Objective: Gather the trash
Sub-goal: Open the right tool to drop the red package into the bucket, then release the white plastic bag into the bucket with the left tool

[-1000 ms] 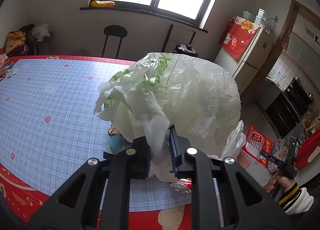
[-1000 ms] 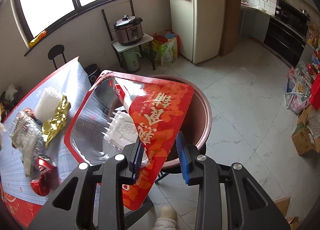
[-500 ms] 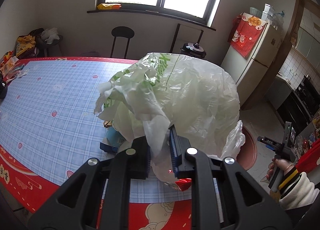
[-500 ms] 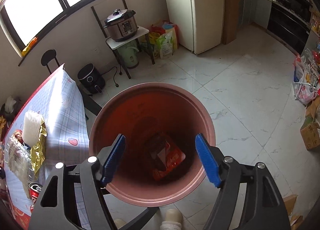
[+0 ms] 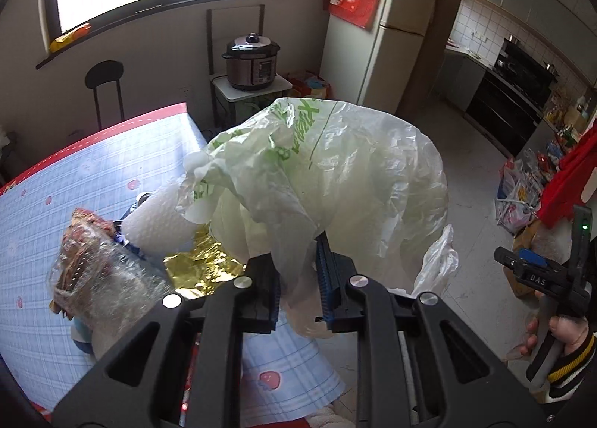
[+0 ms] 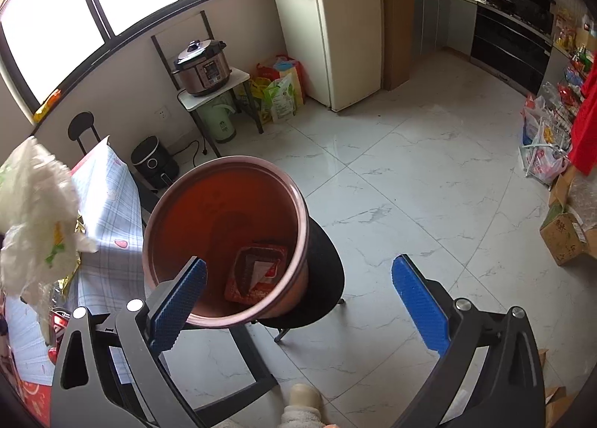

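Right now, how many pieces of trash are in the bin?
1: a red food package lies flat on the bottom of the pink bin. The near wall hides part of the floor, so more may be hidden.

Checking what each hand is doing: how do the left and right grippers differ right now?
The left gripper is shut on the plastic bag; the right gripper has nothing between its fingers, its jaws opening wide. The left one is above the table edge; the right one looks down at the bin with the red wrapper inside. Both have blue pads.
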`<state>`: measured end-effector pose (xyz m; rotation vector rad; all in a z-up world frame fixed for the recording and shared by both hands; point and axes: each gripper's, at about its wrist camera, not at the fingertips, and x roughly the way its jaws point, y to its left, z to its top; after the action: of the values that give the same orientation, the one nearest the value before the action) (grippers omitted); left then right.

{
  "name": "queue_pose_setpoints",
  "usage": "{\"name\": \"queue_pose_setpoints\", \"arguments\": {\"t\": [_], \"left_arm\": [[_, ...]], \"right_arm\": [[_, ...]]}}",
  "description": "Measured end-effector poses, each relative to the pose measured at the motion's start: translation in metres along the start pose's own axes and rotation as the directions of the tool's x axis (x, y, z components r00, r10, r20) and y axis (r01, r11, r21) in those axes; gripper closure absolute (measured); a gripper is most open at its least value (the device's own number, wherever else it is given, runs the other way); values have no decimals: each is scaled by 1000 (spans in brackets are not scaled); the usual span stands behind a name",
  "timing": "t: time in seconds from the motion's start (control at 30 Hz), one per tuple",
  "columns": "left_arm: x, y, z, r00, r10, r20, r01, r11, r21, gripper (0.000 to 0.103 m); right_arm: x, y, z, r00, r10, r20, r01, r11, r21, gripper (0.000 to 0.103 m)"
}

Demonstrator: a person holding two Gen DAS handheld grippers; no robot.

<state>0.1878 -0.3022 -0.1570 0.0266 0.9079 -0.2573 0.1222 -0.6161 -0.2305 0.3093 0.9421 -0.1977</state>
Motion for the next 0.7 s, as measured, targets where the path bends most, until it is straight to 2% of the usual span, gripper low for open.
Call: {"name": "queue_pose_setpoints", "arguments": {"t": [0.07,0.13,0.17,0.2,0.27,0.37,0.4,0.43,0.53,0.7], "left_arm": [[32,-23,10,999,-1,-33,2,999,45,83],[60,-46,20,998,-30,-56,35,996,79,80],[71,-57,24,996,-66,-63,72,992,100,69],[80,-65,29,994,-93,-64,100,988,116,51],[88,-76,39,993,-112,-39,116,986,119,33],[83,-79,46,993,-120,-13,121,987,102,26],[78,-76,46,992,-130,-3,129,987,95,13],[71,-71,46,991,-136,18,134,987,87,8],[49,-48,45,986,-152,66,149,987,56,6],[-3,15,28,986,-85,142,90,995,-30,6]], "right_arm": [[-3,-12,-7,1000,-17,-8,17,1000,19,5],[-7,-20,-13,999,-33,-13,33,999,31,5],[-9,-25,-15,999,-43,-13,43,998,36,5],[-11,-30,-16,999,-51,-11,51,998,42,5],[-17,-38,-18,998,-63,-3,63,996,61,5],[-26,-44,-18,997,-75,20,73,994,76,5],[-28,-45,-18,997,-76,25,74,994,80,5],[-30,-46,-18,997,-73,30,70,994,85,5],[-32,-43,-18,998,-55,38,52,995,87,5],[-28,-13,-9,999,5,49,-8,999,50,5]]}}
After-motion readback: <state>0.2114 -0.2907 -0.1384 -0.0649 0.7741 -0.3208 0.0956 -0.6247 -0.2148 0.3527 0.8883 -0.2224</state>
